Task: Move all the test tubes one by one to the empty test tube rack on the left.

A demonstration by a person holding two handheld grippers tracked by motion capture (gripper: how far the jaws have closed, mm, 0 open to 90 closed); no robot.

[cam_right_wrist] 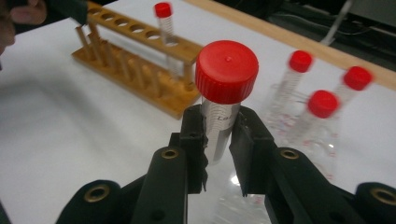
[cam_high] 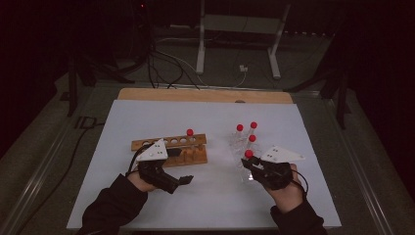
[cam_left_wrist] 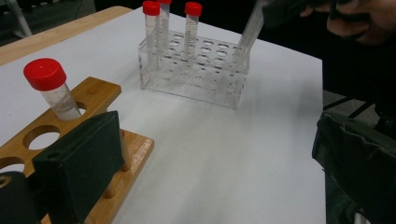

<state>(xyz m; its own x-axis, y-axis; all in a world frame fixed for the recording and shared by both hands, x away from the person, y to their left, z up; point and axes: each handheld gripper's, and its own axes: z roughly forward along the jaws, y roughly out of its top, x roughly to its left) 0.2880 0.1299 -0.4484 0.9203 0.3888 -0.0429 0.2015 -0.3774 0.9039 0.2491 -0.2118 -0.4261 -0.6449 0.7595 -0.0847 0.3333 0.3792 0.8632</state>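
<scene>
- Black jaws of your right gripper [cam_right_wrist: 219, 140] clamp a clear tube [cam_right_wrist: 219, 126] just below its red cap, upright, above the near end of the clear rack [cam_left_wrist: 196, 81].
- Your left gripper [cam_high: 183, 179] rests low beside the wooden rack [cam_high: 169, 149], jaws spread wide with nothing between them.
- Count five red-capped tubes: one held, three in the clear rack, one in the wooden rack.

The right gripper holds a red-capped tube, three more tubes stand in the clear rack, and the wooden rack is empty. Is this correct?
Not quite: the wooden rack is not empty. The left gripper view shows one red-capped tube standing in its end hole. The rest is correct.
</scene>
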